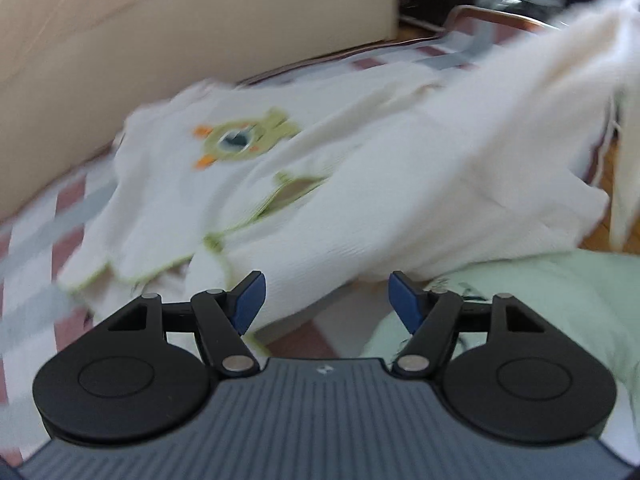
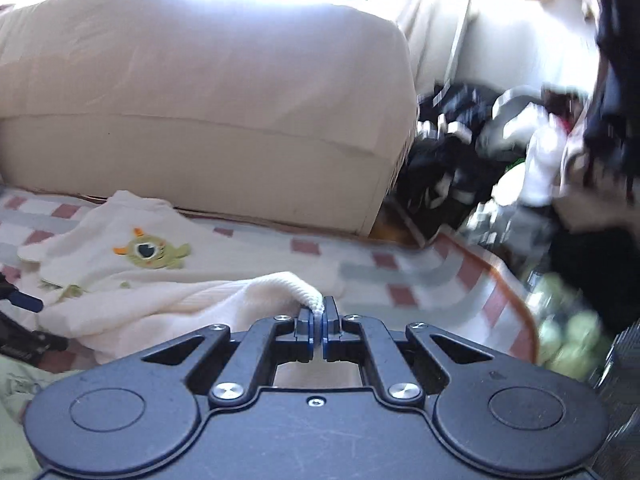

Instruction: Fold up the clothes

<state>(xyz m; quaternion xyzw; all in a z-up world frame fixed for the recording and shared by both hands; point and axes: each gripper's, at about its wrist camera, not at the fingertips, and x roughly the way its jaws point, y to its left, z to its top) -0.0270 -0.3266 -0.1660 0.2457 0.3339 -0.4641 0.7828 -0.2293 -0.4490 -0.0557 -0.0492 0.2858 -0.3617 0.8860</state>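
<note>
A cream baby garment (image 1: 248,184) with a green monster patch (image 1: 244,140) and green trim lies on a checked blanket (image 1: 48,216). My left gripper (image 1: 326,300) hovers just before its near edge, open, with nothing between the blue pads (image 1: 250,300). One end of the garment is lifted up to the right (image 1: 540,92). In the right wrist view my right gripper (image 2: 319,320) is shut on a ribbed cream edge of the same garment (image 2: 168,296), raised off the blanket. The monster patch (image 2: 150,254) shows to the left.
A beige cushion (image 2: 200,100) borders the checked blanket (image 2: 420,276) at the back. A pale green cloth (image 1: 540,300) lies at the near right. Dark clothes and shoes (image 2: 460,152) are piled beyond the blanket's right edge, with green balls (image 2: 568,332) nearby.
</note>
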